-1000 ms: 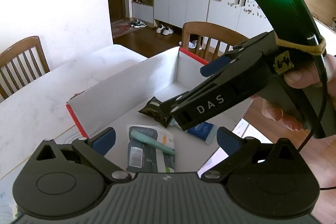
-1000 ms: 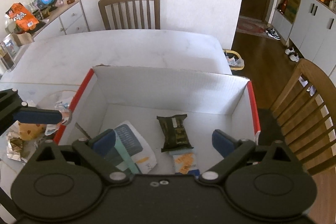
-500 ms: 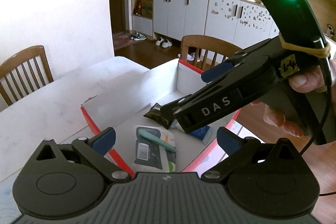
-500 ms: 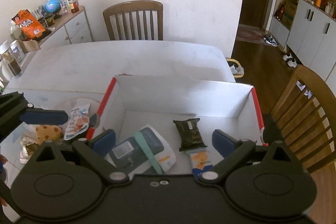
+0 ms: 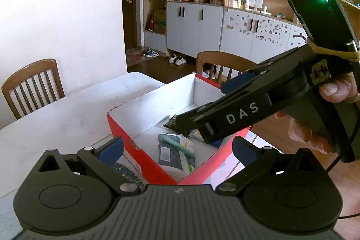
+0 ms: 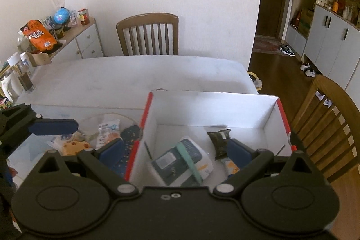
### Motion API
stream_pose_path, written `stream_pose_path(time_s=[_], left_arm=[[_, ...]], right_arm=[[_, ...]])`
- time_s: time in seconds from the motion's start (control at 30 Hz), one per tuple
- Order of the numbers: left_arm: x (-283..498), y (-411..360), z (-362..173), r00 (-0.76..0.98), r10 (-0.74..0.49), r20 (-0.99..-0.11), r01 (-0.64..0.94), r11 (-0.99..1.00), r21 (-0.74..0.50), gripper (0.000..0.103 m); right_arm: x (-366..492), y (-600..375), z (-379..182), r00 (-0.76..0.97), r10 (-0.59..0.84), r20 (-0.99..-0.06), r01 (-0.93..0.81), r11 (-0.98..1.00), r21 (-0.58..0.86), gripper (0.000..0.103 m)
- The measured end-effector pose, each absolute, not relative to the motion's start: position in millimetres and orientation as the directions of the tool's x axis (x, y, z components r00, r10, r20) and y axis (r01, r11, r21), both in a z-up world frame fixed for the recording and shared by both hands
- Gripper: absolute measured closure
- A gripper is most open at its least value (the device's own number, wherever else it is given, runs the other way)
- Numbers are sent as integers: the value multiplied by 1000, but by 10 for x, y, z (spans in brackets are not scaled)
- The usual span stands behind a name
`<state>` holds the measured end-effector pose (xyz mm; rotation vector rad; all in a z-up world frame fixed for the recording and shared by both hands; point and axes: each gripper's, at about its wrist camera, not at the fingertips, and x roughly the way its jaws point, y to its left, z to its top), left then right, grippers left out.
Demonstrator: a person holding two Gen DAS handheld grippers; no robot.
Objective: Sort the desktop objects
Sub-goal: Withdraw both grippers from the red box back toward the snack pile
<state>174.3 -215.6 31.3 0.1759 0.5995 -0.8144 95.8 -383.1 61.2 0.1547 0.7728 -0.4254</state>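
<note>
Box [image 6: 213,109] holds packets; gripper [image 6: 175,152] spread.

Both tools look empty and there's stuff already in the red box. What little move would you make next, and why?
Probably swing the open left tool down toward the snack packets heaped in the glass bowl beside the red box. Both tools are empty, the right tool hangs over the box, and the left one already hovers nearest.
</note>
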Motion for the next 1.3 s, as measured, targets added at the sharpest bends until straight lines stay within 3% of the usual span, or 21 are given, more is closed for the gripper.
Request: stream_pose_path(time_s=[1.3], left_arm=[[1472,-642,54,626,-541,-562,614,786,-73,0]], right_arm=[[1408,-2547,375,634,-256,-730,397,918,23,4]])
